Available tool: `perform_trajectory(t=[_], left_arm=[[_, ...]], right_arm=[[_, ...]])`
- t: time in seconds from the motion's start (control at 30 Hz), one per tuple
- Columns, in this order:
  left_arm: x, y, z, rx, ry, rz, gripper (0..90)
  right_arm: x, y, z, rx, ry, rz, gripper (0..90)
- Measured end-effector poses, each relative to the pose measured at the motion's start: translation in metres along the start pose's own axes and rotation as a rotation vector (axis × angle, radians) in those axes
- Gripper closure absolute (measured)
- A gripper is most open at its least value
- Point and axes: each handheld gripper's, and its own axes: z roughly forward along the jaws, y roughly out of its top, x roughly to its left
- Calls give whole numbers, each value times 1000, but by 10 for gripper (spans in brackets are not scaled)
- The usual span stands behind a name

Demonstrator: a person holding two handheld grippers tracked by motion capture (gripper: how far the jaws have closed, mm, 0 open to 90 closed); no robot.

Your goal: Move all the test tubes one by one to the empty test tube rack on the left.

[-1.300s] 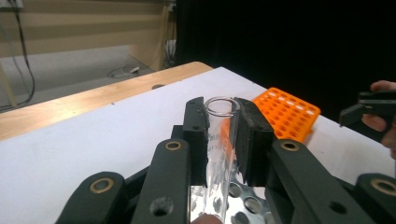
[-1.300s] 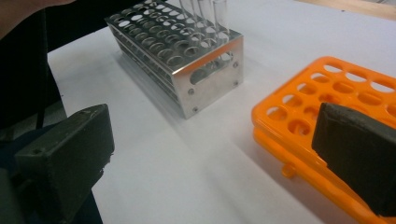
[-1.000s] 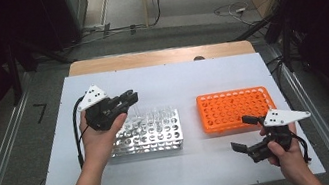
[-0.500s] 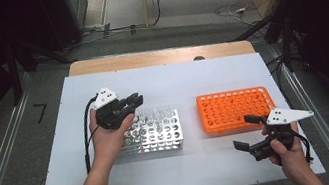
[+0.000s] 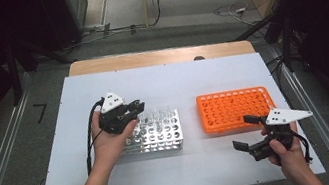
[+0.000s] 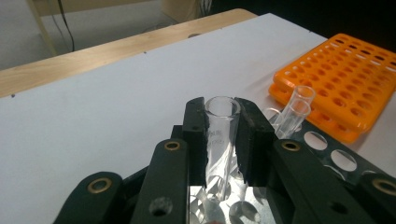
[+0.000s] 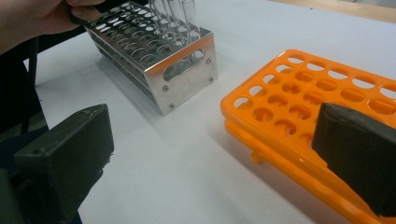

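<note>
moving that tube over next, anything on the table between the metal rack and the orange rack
Nothing visible. The left gripper is shut on a glass tube in the metal rack; the white table between it and the orange rack is bare. The right gripper waits open, nearer the person.

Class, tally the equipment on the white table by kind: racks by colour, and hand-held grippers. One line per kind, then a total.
Metal rack: 1
Orange rack: 1
Hand-held grippers: 2, the left gripper shut on a glass tube, the right gripper open
Total: 4 (loose tubes in the metal rack not counted; too blurred to number)
</note>
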Motion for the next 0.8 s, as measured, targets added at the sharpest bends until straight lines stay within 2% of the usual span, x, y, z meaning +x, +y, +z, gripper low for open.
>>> perform_trajectory(t=[0.4,0.63,0.8], left_arm=[[-1,-2,3,72,-8,-9,727],[0,0,-3,47,-4,-36,586],[0,1,-11,12,-25,-57,487]], right_arm=[[0,-1,2,6,1,0,0],[0,-1,3,7,1,-1,0],[0,-1,3,8,1,-2,0]])
